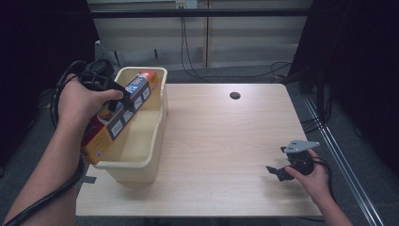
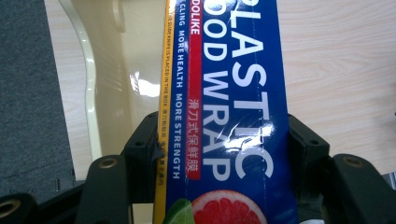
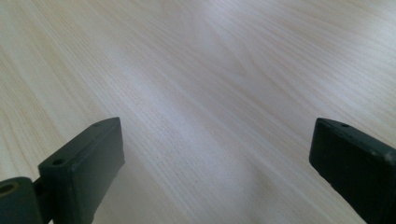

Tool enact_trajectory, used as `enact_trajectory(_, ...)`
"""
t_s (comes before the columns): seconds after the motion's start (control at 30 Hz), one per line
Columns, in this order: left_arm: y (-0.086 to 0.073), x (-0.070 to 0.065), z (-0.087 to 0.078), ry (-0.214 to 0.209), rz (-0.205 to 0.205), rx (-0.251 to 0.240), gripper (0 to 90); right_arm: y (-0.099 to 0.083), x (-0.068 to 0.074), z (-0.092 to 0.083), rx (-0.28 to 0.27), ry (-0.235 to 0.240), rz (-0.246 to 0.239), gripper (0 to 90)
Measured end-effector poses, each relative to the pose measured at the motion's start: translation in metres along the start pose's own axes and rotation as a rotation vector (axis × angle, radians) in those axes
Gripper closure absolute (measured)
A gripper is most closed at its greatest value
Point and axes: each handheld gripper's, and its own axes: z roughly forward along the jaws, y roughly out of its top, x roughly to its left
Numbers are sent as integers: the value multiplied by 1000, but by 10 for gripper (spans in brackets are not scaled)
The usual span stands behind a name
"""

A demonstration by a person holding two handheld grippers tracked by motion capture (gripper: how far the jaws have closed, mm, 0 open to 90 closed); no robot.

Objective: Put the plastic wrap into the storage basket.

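A long blue, red and yellow box of plastic food wrap (image 1: 118,117) (image 2: 224,102) lies slanted over the cream plastic bin (image 1: 153,125), one end at the bin's far rim, the other at its near left corner. My left gripper (image 1: 120,101) (image 2: 219,140) is shut on the box across its width, both jaws pressing its sides. My right gripper (image 1: 276,162) (image 3: 215,158) rests low over the table (image 1: 226,141) at the near right, jaws wide apart with bare wood between them.
The bin's rim (image 2: 86,79) runs beside the box in the left gripper view. A dark round hole (image 1: 235,95) sits in the tabletop at the far middle. Cables hang at the wall behind. The table's right edge is close to my right hand.
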Motion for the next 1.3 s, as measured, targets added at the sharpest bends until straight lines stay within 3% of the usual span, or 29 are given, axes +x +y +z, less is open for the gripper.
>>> enact_trajectory(0.17, 1, 2, 4, 10, -32, -7, 407, 0, 0, 0, -1, 0, -3, 31)
enact_trajectory(0.6, 2, 4, 23, 37, -45, 27, 407, 0, 0, 0, -5, 4, -4, 31)
enact_trajectory(1.3, 4, 7, 41, 24, -80, 49, 406, 1, 0, 0, 0, 2, -7, 32)
